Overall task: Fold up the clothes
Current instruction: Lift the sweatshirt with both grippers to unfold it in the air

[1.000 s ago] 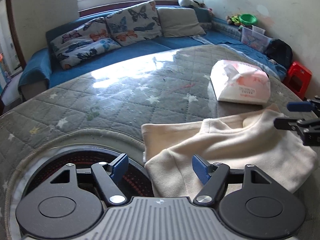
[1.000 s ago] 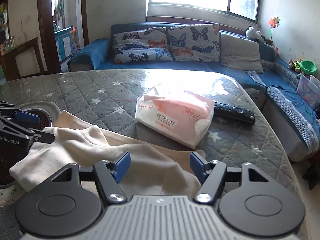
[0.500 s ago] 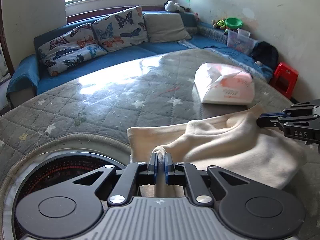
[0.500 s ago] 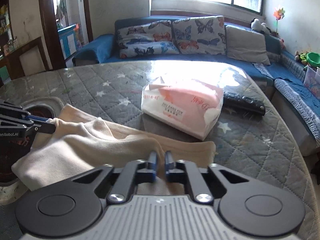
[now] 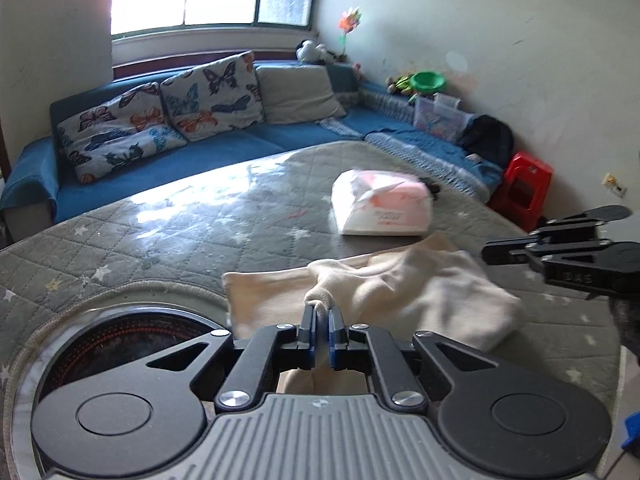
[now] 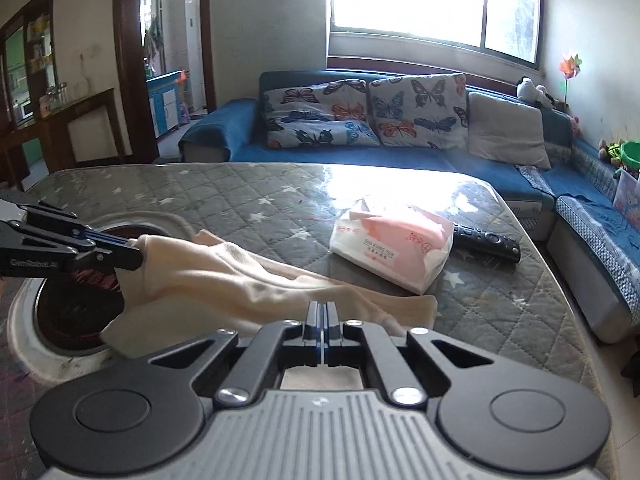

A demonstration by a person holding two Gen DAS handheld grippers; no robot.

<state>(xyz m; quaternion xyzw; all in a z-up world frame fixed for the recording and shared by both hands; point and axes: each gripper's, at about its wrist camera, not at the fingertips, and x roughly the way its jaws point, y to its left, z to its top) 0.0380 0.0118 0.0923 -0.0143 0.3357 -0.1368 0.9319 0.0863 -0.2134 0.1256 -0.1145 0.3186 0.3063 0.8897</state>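
A cream garment [image 5: 404, 292] lies partly lifted on the quilted grey table [image 5: 180, 232]. My left gripper [image 5: 321, 322] is shut on a bunched edge of the garment at its near left end. My right gripper [image 6: 324, 314] is shut on the garment's [image 6: 224, 276] near right edge. The cloth hangs stretched between the two grippers, above the table. The right gripper shows in the left wrist view [image 5: 496, 254], and the left gripper shows in the right wrist view [image 6: 132, 250].
A pink and white tissue pack [image 6: 390, 246] lies on the table behind the garment, with a black remote [image 6: 488, 242] beside it. A round recessed burner [image 5: 132, 344] sits at the table's left. A blue sofa [image 5: 224, 136] with cushions runs behind the table.
Both grippers went from open to shut on the garment's edges, then rose, lifting the cloth off the table.
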